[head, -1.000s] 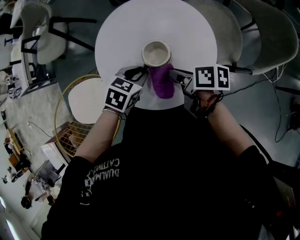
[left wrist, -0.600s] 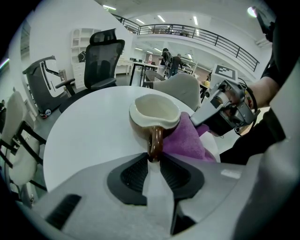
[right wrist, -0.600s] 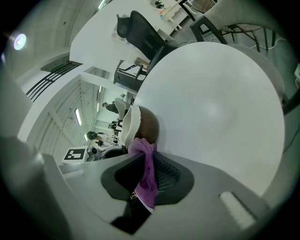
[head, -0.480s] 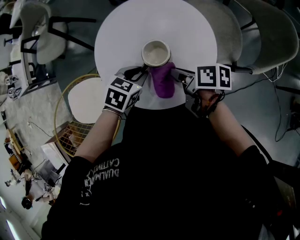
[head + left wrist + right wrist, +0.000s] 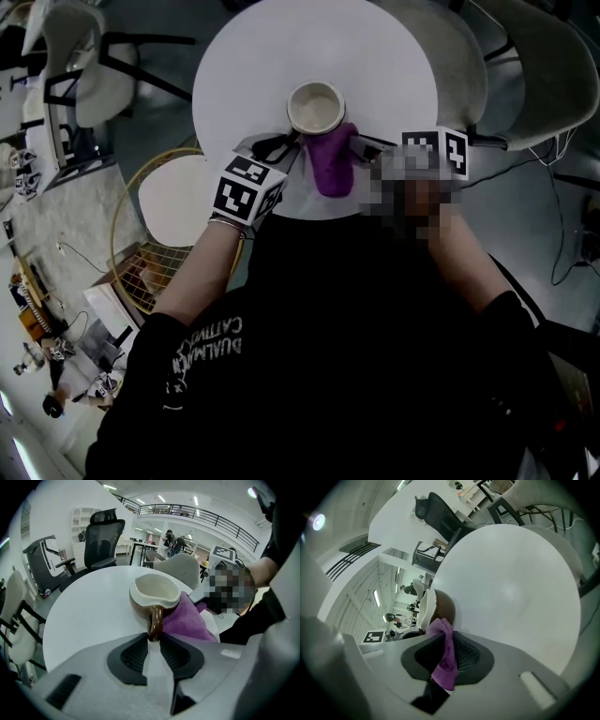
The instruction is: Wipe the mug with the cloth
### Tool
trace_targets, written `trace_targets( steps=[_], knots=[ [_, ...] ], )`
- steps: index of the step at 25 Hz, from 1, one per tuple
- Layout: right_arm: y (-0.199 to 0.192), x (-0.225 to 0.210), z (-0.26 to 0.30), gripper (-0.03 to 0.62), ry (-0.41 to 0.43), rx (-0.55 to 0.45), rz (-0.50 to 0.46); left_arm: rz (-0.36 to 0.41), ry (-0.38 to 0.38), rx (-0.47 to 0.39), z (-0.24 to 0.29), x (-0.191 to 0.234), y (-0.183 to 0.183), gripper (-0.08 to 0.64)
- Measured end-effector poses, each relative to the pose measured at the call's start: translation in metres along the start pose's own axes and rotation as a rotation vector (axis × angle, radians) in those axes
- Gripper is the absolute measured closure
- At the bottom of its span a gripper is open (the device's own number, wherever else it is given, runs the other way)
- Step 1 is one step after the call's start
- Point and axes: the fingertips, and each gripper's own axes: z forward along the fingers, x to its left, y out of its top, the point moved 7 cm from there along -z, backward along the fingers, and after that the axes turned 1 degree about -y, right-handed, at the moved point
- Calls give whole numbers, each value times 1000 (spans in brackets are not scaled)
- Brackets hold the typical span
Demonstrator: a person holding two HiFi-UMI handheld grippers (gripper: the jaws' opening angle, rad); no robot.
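A cream-rimmed brown mug stands upright on the round white table. My left gripper is shut on the mug's brown handle, which sits pinched between the dark pads in the left gripper view. A purple cloth lies bunched against the near right side of the mug. The right gripper is shut on that cloth. In the right gripper view the cloth hangs from between the jaws, just short of the mug. A mosaic patch covers part of the right gripper in the head view.
A white round stool in a wire ring stands left of the table's near edge. Pale chairs ring the table at the back right and far left. A black office chair is beyond the table. The table top beyond the mug is bare.
The right gripper with the cloth has edged slightly to the right. The left gripper and the mug have kept still.
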Motion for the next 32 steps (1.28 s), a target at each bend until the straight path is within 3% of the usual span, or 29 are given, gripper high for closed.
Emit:
trace_targets(
  steps=[32],
  knots=[
    [16,-10,-1,532,-39,-11,-24,7,7,33,5,1,-1,482]
  ],
)
